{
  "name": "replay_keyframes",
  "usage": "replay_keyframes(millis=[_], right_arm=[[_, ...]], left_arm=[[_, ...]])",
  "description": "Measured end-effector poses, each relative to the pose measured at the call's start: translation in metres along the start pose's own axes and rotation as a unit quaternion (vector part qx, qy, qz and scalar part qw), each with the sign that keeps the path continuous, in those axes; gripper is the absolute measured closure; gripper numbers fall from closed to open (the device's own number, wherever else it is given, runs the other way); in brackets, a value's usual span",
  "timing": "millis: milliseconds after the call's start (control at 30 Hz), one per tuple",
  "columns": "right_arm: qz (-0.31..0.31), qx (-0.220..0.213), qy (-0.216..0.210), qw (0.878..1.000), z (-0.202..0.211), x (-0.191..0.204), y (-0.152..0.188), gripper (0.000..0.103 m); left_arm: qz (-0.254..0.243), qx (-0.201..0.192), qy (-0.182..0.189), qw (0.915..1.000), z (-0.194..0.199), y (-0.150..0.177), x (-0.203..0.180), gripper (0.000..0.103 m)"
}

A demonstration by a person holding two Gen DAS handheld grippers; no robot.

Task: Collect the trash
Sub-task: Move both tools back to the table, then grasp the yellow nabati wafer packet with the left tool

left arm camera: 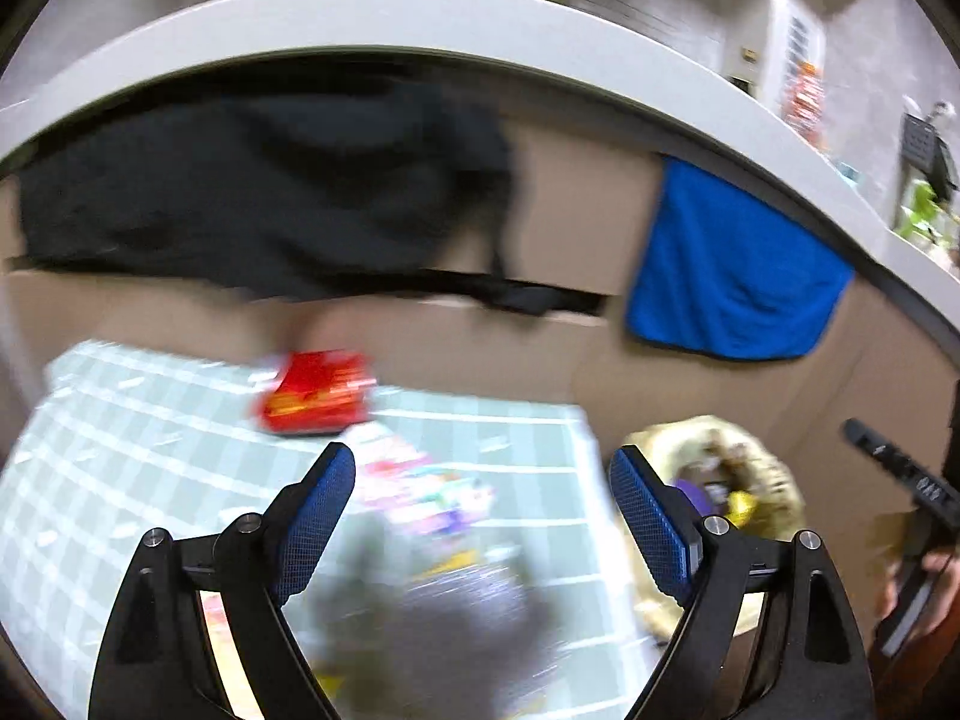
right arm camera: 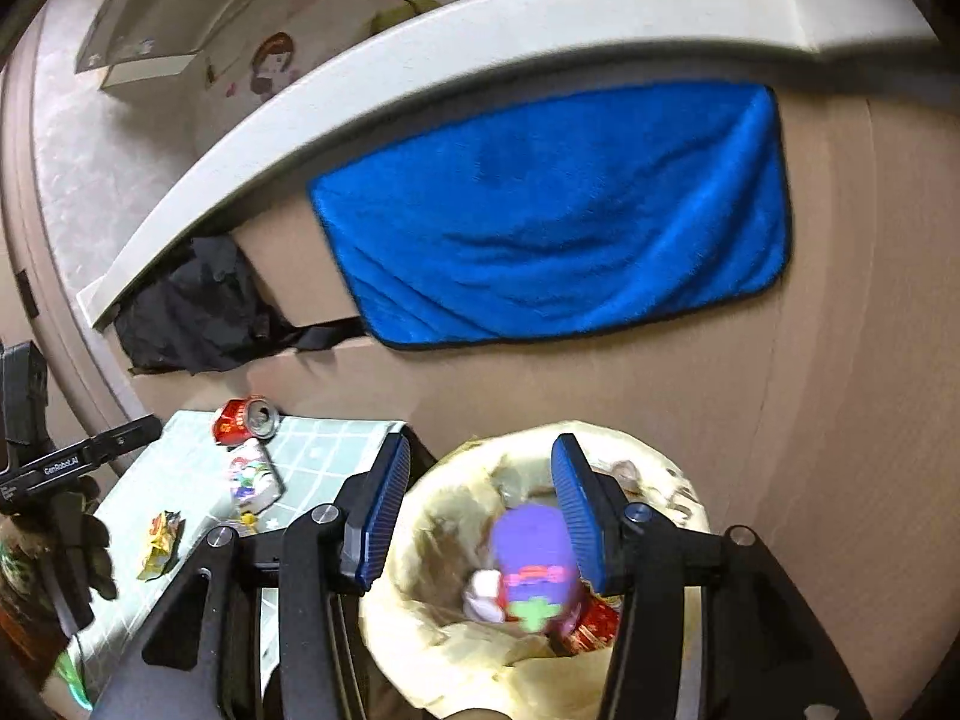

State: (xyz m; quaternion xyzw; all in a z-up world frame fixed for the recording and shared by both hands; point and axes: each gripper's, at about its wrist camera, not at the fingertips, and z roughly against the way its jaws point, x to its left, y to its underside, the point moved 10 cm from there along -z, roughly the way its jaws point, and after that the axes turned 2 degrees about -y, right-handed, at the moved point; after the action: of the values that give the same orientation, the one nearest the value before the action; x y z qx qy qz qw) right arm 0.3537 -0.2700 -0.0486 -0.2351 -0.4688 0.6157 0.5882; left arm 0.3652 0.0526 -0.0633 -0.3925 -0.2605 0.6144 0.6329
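The right gripper [right arm camera: 480, 510], fingers released, hangs over the bin [right arm camera: 690, 498], a purple packet [right arm camera: 534, 564] inside. The left gripper [left arm camera: 480, 516] (fingers released, empty) should line up on the red can [left arm camera: 315, 393] at the surface's [left arm camera: 120, 420] far edge.

The only lettering that can be read is white print on the black bar of the other handheld gripper [right arm camera: 78, 462] at the left edge of the right wrist view, and it seems to spell "GenRobot.AI" (the last letters are small and soft). The crushed red can [right arm camera: 243, 420] on the checked tablecloth [right arm camera: 336, 450] carries yellow markings too small to make out. The left wrist view is motion-blurred, so its red can [left arm camera: 315, 393] and colourful wrappers [left arm camera: 420, 486] yield no legible print.
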Motion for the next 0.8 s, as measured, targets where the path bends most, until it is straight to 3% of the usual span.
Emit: replay_keyframes(millis=[167, 333, 567, 800], right_arm=[[0.014, 0.002, -0.036, 0.999, -0.007, 0.046, 0.003, 0.056], [0.037, 0.026, -0.066, 0.997, -0.025, 0.094, 0.016, 0.056], [0.055, 0.057, -0.097, 0.992, -0.046, 0.142, 0.04, 0.056], [0.055, 0.078, -0.098, 0.991, -0.056, 0.148, 0.062, 0.056]], left_arm=[[0.056, 0.019, -0.047, 0.9972, 0.026, 0.027, 0.09, 0.016], [0.128, 0.053, -0.052, 0.989, 0.029, 0.066, 0.141, 0.016], [0.218, 0.102, -0.032, 0.9702, -0.005, 0.111, 0.147, 0.016], [0.198, 0.117, -0.084, 0.9696, -0.034, 0.119, 0.138, 0.018]])
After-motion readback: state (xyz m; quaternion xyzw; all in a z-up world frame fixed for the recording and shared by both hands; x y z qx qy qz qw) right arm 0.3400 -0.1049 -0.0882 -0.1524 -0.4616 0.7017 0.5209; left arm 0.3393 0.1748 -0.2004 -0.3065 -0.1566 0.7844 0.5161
